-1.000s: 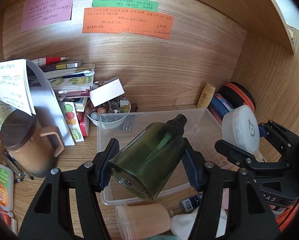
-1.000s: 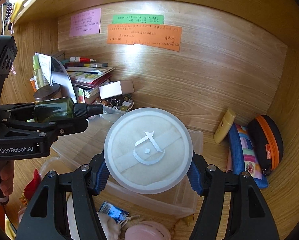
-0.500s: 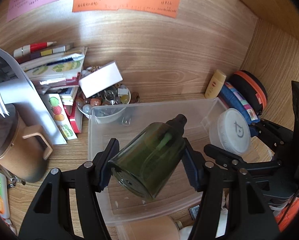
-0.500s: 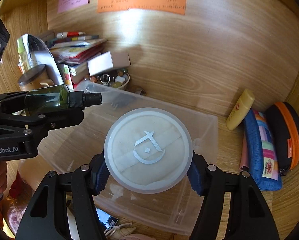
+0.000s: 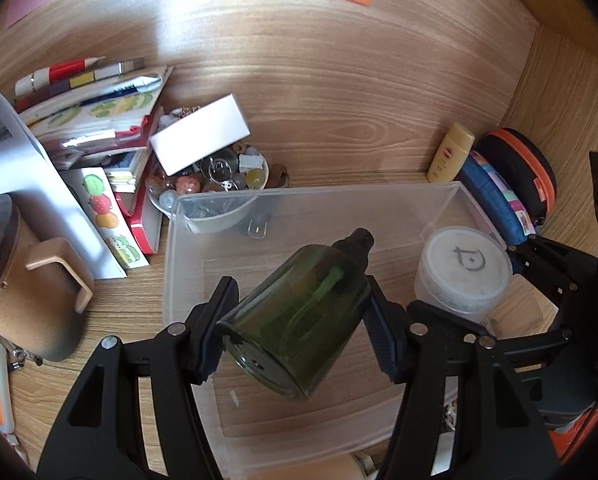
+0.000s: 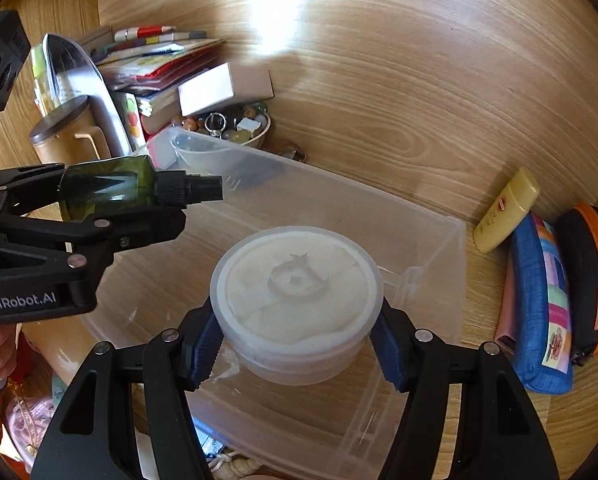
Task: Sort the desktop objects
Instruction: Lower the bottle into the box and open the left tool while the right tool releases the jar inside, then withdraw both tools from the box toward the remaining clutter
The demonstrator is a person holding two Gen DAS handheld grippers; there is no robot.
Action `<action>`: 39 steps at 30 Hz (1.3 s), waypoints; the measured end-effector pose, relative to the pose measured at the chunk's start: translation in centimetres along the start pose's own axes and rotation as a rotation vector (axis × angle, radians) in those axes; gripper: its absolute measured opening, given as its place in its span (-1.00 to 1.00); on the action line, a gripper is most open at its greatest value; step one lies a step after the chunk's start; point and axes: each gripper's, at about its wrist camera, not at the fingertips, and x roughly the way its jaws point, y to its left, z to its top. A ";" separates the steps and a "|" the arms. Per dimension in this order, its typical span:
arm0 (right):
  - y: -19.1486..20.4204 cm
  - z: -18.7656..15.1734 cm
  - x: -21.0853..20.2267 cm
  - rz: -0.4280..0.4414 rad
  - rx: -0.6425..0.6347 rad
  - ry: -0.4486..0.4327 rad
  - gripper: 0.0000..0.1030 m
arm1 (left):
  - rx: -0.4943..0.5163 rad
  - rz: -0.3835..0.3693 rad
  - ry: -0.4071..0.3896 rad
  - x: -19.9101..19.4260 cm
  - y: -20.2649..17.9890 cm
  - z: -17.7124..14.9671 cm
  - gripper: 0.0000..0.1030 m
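Grip check, left gripper [image 5: 295,322]: jaws pinching dark green translucent spray bottle [image 5: 299,316] across its body, black nozzle pointing forward and away, base toward the camera. Held above clear rectangular plastic bin [image 5: 171,276], not touching the floor of it.

Right gripper [image 6: 297,342]: blue-padded jaws clamped on round frosted white lidded jar [image 6: 297,300]. Jar lid, face-on to the right wrist camera a second ago, now tipped up — top seen obliquely, side wall visible. Jar sits low between the bin walls, at or near the bin floor; contact not confirmable. In the left wrist view, same jar [image 5: 463,272] off to the right of the bottle, near the bin's right wall.

Change over the last second: both grippers lowered and advanced from over the near rim to well over the bin interior; orange note on the back panel slid to the top edge of both views.

Judgement: drop-off stage for both items. Jar likely ready for release; bottle needs further lowering first.

Beyond the bottle's nozzle — small bowl of trinkets [image 5: 215,184] behind the bin.
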 end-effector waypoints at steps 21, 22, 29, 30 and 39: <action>1.0 0.4 1.0 0.027 -0.027 0.058 0.21 | -0.003 -0.028 0.072 0.8 0.0 -0.3 0.19; 1.3 0.5 1.1 0.022 -0.039 0.060 0.21 | -0.004 -0.029 0.071 0.8 -0.1 -0.3 0.19; 2.3 0.4 0.3 -0.040 -0.083 0.037 0.33 | -0.021 -0.028 0.043 0.1 -0.1 -0.3 0.40; 2.5 0.4 0.1 -0.064 -0.098 0.027 0.38 | -0.021 -0.024 0.038 -0.1 -0.1 -0.3 0.41; 3.9 0.2 -1.4 -0.116 -0.165 -0.030 0.49 | -0.028 -0.031 0.008 -1.6 -0.2 -0.2 0.44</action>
